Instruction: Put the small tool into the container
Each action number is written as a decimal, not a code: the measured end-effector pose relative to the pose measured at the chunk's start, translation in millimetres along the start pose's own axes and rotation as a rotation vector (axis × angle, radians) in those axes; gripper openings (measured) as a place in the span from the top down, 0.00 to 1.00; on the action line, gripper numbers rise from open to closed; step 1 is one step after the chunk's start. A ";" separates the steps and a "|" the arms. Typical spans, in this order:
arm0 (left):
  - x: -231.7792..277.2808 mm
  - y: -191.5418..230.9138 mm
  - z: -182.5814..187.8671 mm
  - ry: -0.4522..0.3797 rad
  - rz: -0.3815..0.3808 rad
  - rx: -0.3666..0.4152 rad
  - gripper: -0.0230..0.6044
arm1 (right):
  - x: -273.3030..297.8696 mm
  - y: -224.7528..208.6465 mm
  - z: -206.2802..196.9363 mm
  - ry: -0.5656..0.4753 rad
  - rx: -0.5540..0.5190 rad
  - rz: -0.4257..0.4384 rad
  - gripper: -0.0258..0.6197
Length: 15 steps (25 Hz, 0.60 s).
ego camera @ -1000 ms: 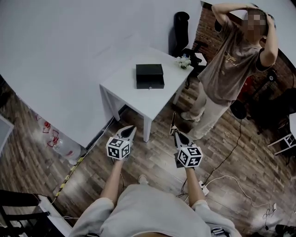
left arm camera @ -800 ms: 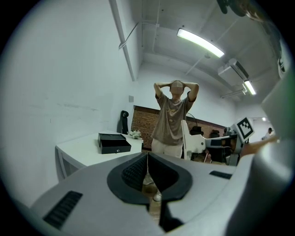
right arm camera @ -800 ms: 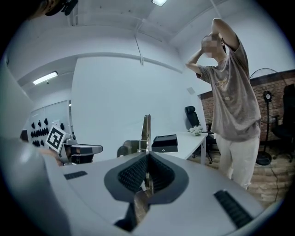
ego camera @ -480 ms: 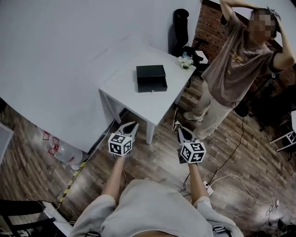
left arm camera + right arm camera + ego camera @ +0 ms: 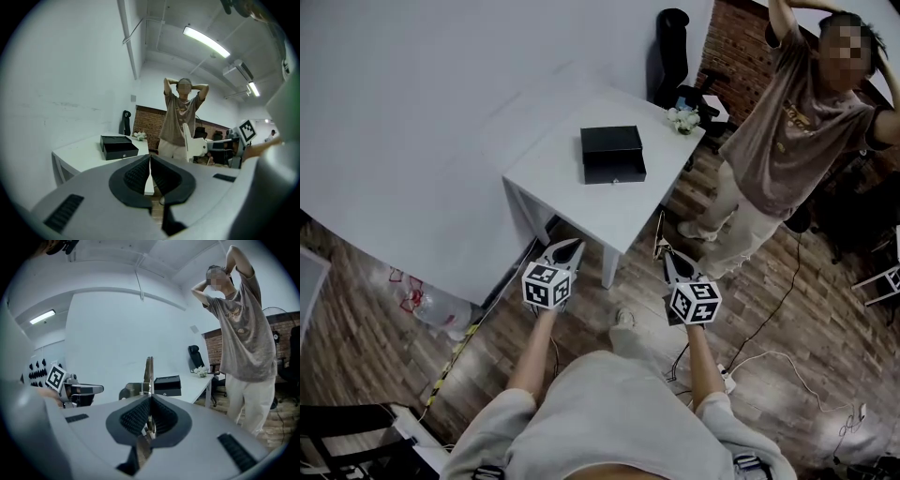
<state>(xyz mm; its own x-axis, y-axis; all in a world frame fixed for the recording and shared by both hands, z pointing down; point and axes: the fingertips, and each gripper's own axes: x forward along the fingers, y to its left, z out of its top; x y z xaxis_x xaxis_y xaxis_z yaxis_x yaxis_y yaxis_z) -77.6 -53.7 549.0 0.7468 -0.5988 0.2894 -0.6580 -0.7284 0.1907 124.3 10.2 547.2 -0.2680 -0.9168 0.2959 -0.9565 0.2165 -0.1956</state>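
The container is a black box (image 5: 612, 153) on a white table (image 5: 581, 202) ahead of me; the same box (image 5: 118, 146) shows in the left gripper view and again (image 5: 167, 385) in the right gripper view. My right gripper (image 5: 667, 259) is shut on the small tool (image 5: 657, 234), a thin metal piece (image 5: 149, 369) that stands up from its jaws. It hangs in the air in front of the table's near corner. My left gripper (image 5: 566, 250) is shut with nothing in it, level with the right one, short of the table's front edge. The left jaws meet tip to tip (image 5: 150, 157).
A person (image 5: 787, 141) stands right of the table, arms raised to the head. A small bunch of white flowers (image 5: 683, 118) sits on the table's far corner. A black chair (image 5: 670, 47) stands behind. Cables and a power strip (image 5: 727, 380) lie on the wooden floor.
Both grippers have moved forward together toward the table, which now lies closer in the head view. The right gripper still holds the tool; the jaws of both have stayed shut.
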 end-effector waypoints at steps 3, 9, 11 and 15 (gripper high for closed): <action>5.1 8.7 -2.7 0.007 0.009 -0.004 0.94 | 11.5 -2.6 0.2 0.003 -0.001 0.007 0.96; 31.6 27.0 1.8 0.010 0.016 -0.008 0.94 | 42.1 -15.9 3.6 0.006 0.002 0.021 0.96; 44.7 33.9 5.8 0.012 0.018 -0.008 0.94 | 54.4 -24.0 6.8 0.007 0.008 0.023 0.96; 73.5 47.0 15.5 0.016 0.023 -0.005 0.94 | 80.8 -42.3 16.1 0.006 0.009 0.037 0.96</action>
<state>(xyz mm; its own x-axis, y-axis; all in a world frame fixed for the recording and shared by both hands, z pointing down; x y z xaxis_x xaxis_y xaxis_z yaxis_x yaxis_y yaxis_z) -52.1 -137.2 564.7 0.7297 -0.6099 0.3091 -0.6756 -0.7127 0.1889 145.0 -78.5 564.3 -0.3034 -0.9064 0.2939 -0.9450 0.2467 -0.2150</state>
